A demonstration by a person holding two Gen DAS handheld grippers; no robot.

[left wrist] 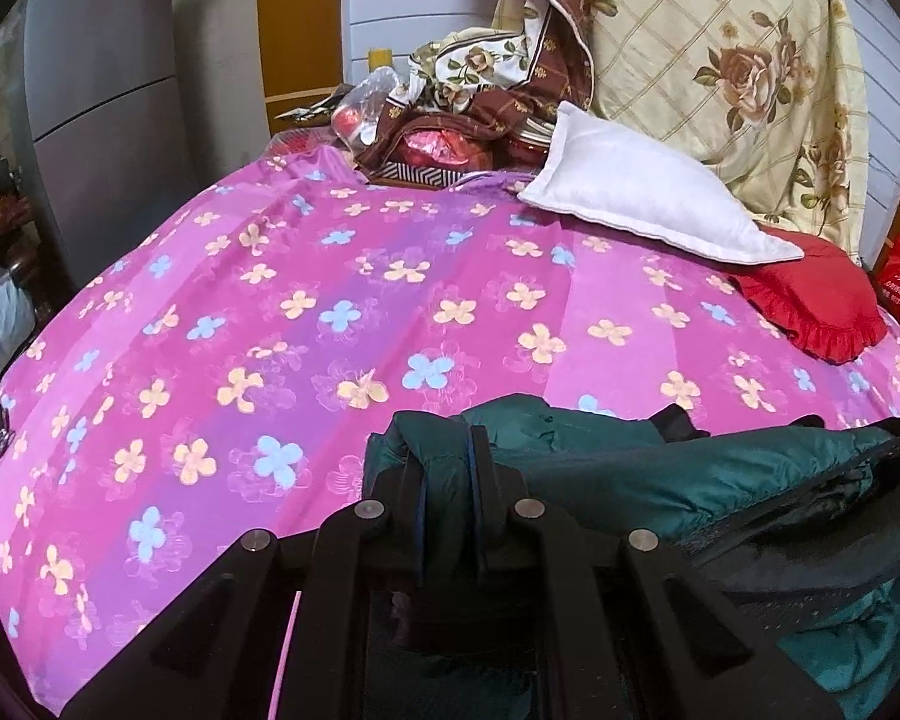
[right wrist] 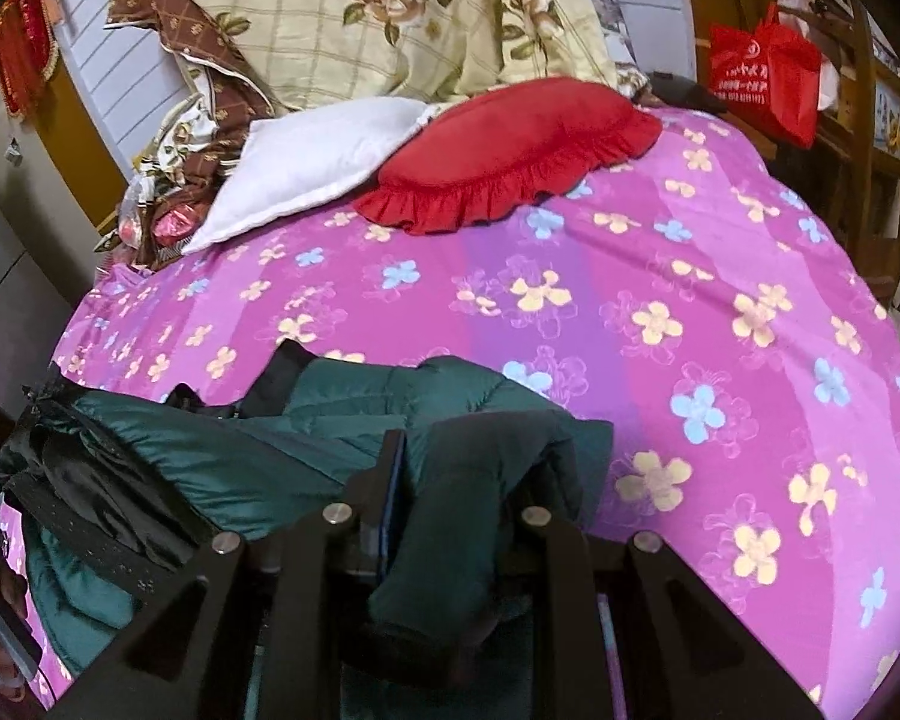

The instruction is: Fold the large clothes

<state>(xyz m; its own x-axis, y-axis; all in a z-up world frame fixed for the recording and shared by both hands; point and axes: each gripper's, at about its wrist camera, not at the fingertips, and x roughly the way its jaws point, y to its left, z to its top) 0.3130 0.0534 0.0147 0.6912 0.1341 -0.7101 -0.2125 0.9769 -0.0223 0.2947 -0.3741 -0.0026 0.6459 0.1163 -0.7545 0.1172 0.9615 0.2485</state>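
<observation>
A dark green puffer jacket [left wrist: 660, 468] with a black lining lies bunched at the near edge of the bed; it also shows in the right wrist view [right wrist: 222, 450]. My left gripper [left wrist: 447, 480] is shut on a fold of the jacket at its left end. My right gripper [right wrist: 456, 480] is shut on a fold of the jacket at its right end; the cloth drapes over and hides its right finger. The jacket hangs between the two grippers just above the pink flowered bedsheet [left wrist: 330, 312].
A white pillow [left wrist: 642, 192] and a red frilled cushion [left wrist: 810, 306] lie at the far side of the bed. A rose-print quilt [left wrist: 720, 60] and a pile of cloth and bags [left wrist: 450, 120] stand behind. A red bag [right wrist: 762, 72] hangs at the right.
</observation>
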